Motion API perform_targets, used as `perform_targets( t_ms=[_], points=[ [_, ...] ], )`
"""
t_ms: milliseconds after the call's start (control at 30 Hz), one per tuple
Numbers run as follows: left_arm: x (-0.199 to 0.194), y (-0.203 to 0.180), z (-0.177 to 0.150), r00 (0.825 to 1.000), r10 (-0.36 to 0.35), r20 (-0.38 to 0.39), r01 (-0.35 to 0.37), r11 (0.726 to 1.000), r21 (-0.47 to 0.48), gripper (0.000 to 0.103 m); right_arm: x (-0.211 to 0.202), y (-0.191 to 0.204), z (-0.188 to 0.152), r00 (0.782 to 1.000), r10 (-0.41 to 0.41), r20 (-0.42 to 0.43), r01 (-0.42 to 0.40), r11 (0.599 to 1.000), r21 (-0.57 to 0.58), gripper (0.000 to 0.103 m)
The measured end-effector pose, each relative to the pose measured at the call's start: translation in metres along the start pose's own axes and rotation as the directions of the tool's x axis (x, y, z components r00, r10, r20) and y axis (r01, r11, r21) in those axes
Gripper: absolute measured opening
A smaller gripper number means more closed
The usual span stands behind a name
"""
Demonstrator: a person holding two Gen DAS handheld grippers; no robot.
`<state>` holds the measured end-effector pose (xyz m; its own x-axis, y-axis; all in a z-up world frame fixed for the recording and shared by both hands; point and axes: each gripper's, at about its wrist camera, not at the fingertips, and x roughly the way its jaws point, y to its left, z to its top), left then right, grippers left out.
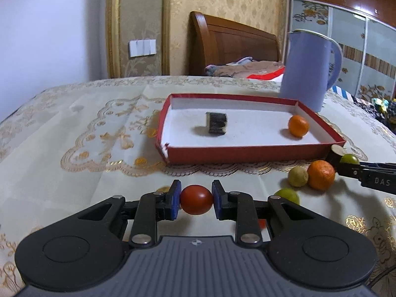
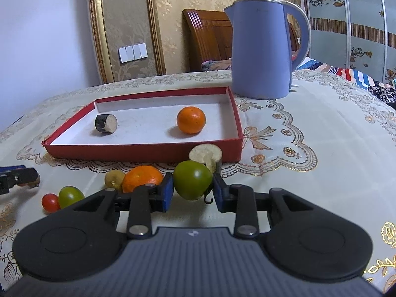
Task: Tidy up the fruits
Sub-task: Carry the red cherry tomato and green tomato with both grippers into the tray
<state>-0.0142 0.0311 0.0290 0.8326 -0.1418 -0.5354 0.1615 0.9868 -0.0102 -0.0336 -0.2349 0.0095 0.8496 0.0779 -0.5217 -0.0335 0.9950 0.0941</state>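
My left gripper (image 1: 196, 199) is shut on a red tomato (image 1: 196, 199), in front of the red tray (image 1: 247, 152). My right gripper (image 2: 192, 188) is shut on a green tomato (image 2: 192, 179), near the tray's (image 2: 148, 152) front right corner. In the tray lie an orange (image 2: 191, 119) and a dark cane piece (image 2: 106, 123). On the cloth between the grippers lie an orange (image 2: 142, 177), a yellow-green fruit (image 2: 114, 178), a green tomato (image 2: 70, 196), a small red tomato (image 2: 50, 202) and a cut cane piece (image 2: 206, 154).
A blue kettle (image 2: 264, 49) stands behind the tray's right corner. The table has a cream embroidered cloth (image 2: 309, 136). A wooden headboard (image 1: 235, 42) and bedding lie beyond the table. The wall is at far left.
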Motion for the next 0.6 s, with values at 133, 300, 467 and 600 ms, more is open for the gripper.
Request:
perform_targets(
  t_ms=[133, 300, 467, 600],
  points=[
    [0.000, -0.011, 0.010, 1.000, -0.003, 0.018, 0.002, 0.999, 0.037, 0.026, -0.005, -0.002, 0.004, 1.000, -0.002, 0.022, 0.002, 1.000, 0.003, 0.032],
    [0.008, -0.023, 0.024, 0.999, -0.018, 0.029, 0.016, 0.997, 0.069, 0.026, -0.012, -0.002, 0.016, 0.998, -0.018, 0.055, 0.019, 1.000, -0.023, 0.032],
    [0.023, -0.031, 0.038, 0.999, -0.025, 0.026, 0.023, 0.997, 0.071, 0.026, -0.009, -0.002, 0.036, 0.996, -0.025, 0.084, 0.028, 0.999, -0.038, 0.032],
    [0.043, -0.033, 0.048, 1.000, -0.005, 0.018, 0.004, 0.998, 0.062, 0.026, 0.006, 0.003, 0.048, 0.997, -0.013, 0.071, 0.016, 0.999, -0.045, 0.032]
  ],
)
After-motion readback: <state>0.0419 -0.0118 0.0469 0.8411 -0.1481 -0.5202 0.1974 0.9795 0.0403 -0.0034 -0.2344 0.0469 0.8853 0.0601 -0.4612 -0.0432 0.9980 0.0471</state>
